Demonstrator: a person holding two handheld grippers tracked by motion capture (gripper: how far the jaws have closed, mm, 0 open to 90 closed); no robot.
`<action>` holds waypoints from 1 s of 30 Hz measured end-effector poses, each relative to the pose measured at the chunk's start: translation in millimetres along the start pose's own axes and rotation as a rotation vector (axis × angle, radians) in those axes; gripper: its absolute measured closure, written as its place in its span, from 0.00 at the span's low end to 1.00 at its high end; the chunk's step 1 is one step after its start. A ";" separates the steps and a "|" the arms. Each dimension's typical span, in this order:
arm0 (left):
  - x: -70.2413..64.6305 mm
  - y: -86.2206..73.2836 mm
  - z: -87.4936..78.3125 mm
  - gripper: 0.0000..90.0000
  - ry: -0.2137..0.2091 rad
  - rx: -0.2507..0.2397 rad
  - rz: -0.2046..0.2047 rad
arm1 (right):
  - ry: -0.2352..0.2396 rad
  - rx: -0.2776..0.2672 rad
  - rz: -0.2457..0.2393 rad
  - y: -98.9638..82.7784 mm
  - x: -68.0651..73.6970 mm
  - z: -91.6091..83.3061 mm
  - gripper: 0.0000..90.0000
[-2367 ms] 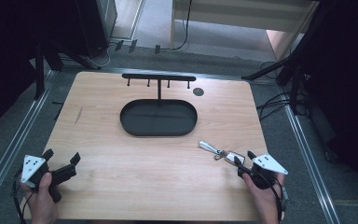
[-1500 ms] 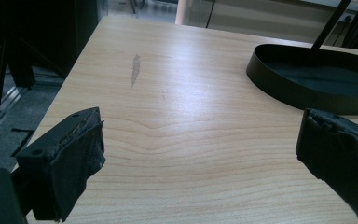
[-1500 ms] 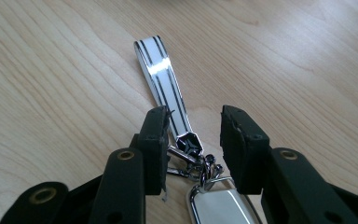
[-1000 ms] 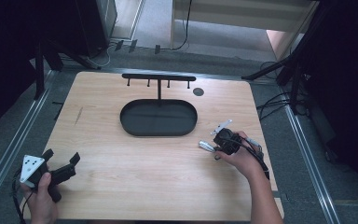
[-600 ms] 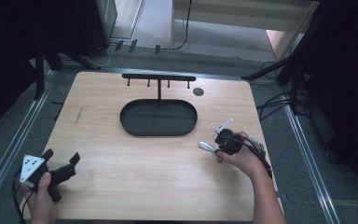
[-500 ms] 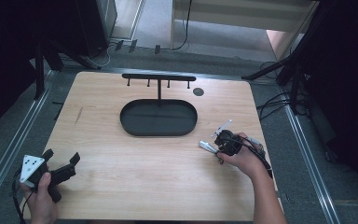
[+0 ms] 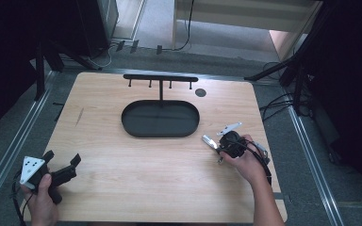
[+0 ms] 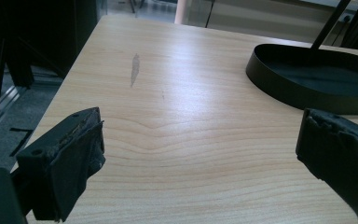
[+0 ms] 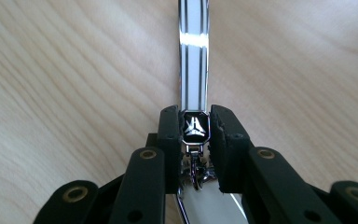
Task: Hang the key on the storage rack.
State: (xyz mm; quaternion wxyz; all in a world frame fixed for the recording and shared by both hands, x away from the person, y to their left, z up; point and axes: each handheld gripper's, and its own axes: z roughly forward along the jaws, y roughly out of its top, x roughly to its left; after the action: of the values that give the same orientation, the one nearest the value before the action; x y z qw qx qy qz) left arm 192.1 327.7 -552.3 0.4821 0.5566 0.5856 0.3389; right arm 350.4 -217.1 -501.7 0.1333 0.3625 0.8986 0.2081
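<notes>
A shiny metal keychain (image 7: 209, 140) lies on the wooden table (image 7: 122, 193), right of the black oval tray (image 7: 132, 127). It has a striped silver strip (image 9: 194, 70) and a black emblem piece with a small chain behind it. My right gripper (image 7: 227, 145) points down at it, and its jaws (image 9: 196, 119) are shut on the emblem piece. The strip runs away from the jaws, close to the wood. My left gripper (image 7: 62, 157) rests at the table's front left corner in a hand, open (image 8: 200, 140) with nothing between its jaws.
A black rack with small pegs (image 7: 160, 77) stands behind the tray, whose rim (image 8: 279, 88) is in the left gripper view. A dark round disc (image 7: 200, 92) sits near the back right. Metal rails edge the table on both sides.
My right gripper came from the front right edge forward and left over the keychain, and shut on it. In the last second it has barely moved. The left gripper stayed still.
</notes>
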 end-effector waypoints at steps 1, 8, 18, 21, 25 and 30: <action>-0.1 0.0 0.1 0.01 0.000 0.000 -0.001 | -0.003 -0.034 0.018 -0.4 -0.6 -3.0 0.84; -0.4 0.0 0.0 0.02 0.001 0.003 0.004 | 0.011 -0.222 0.093 -2.6 -3.9 -19.8 0.84; -0.5 0.0 0.0 0.01 0.001 0.003 0.005 | 0.073 -0.456 0.184 0.7 -5.0 -37.7 0.84; -0.4 0.0 0.0 0.02 0.001 0.003 0.004 | 0.070 -0.492 0.188 3.0 -3.4 -39.1 0.84; -0.2 0.0 0.1 0.02 0.000 0.002 0.002 | 0.078 -0.547 0.179 13.0 3.9 -40.1 0.84; -0.2 0.1 0.1 0.02 0.000 0.003 0.002 | 0.096 -0.586 0.169 23.5 9.8 -40.3 0.84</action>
State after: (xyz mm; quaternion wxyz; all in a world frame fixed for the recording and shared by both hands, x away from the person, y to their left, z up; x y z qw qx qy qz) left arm 192.2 327.4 -552.2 0.4811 0.5576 0.5857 0.3385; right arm 341.8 -206.1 -456.2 0.1720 0.3717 0.7723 0.4856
